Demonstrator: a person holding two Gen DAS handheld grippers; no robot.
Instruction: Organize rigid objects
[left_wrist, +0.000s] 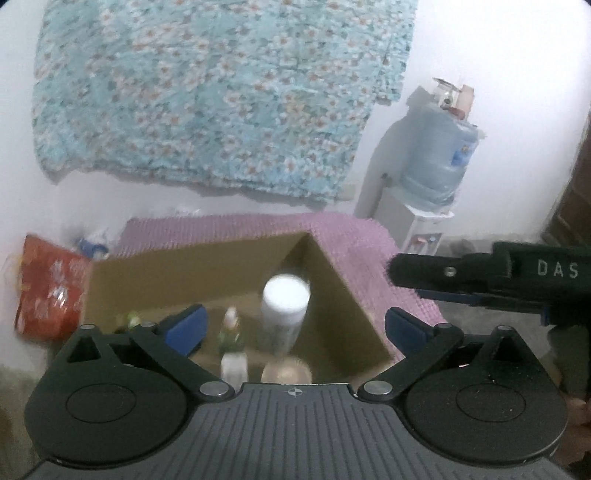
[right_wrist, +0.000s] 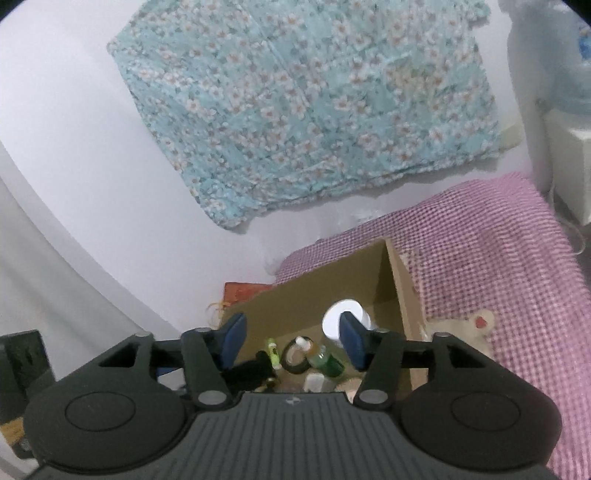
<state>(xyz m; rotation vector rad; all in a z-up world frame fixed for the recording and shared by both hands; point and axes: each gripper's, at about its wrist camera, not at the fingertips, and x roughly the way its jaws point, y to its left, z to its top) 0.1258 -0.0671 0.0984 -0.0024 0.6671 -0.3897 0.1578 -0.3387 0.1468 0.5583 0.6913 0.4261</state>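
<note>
An open cardboard box (left_wrist: 207, 273) sits on a pink checked cloth. Inside stand a tall clear container with a white lid (left_wrist: 284, 299) and a small green bottle with a white cap (left_wrist: 231, 332). My left gripper (left_wrist: 293, 325) hangs above the box, open wide, with nothing between its blue pads. The right wrist view shows the same box (right_wrist: 402, 295), the white-lidded container (right_wrist: 343, 314), the green bottle (right_wrist: 325, 360), a roll of tape (right_wrist: 295, 354) and a lime tube (right_wrist: 272, 350). My right gripper (right_wrist: 293, 341) is open above them and empty; it enters the left wrist view (left_wrist: 406, 280) from the right.
The pink checked cloth (right_wrist: 498, 258) spreads right of the box, with a cream soft item (right_wrist: 476, 325) on it. A red bag (left_wrist: 51, 288) lies left of the box. A floral sheet (left_wrist: 207, 92) hangs on the white wall. A water dispenser (left_wrist: 436, 166) stands at right.
</note>
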